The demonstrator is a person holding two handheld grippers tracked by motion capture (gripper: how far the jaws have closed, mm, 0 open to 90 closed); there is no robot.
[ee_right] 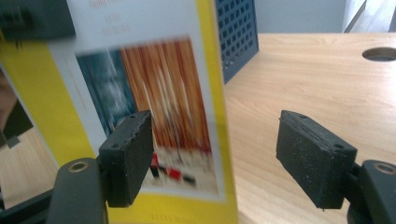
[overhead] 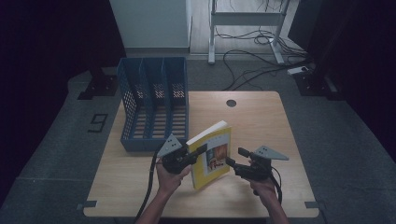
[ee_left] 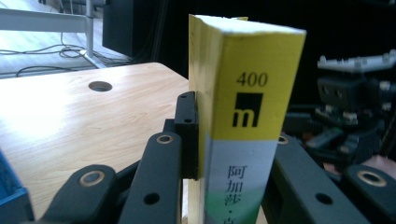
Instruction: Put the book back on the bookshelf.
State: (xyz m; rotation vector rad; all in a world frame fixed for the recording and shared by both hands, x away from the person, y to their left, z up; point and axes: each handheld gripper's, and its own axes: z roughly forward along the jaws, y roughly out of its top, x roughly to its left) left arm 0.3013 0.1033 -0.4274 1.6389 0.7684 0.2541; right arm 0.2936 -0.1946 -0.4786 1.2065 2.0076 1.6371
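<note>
Yellow glossy book (overhead: 212, 156), upright, pinched at spine by left gripper (overhead: 196, 153).
Right gripper (overhead: 236, 157) spread, near cover; blue perforated rack (overhead: 154, 102) far left on pale wood table (overhead: 261, 121); grey floor, cables.

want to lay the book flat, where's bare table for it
Bare wood lies right of the blue file rack, around the round hole, to the table's right edge. The near left corner is also free. It is crowded at the near middle, around the book and both grippers.
</note>
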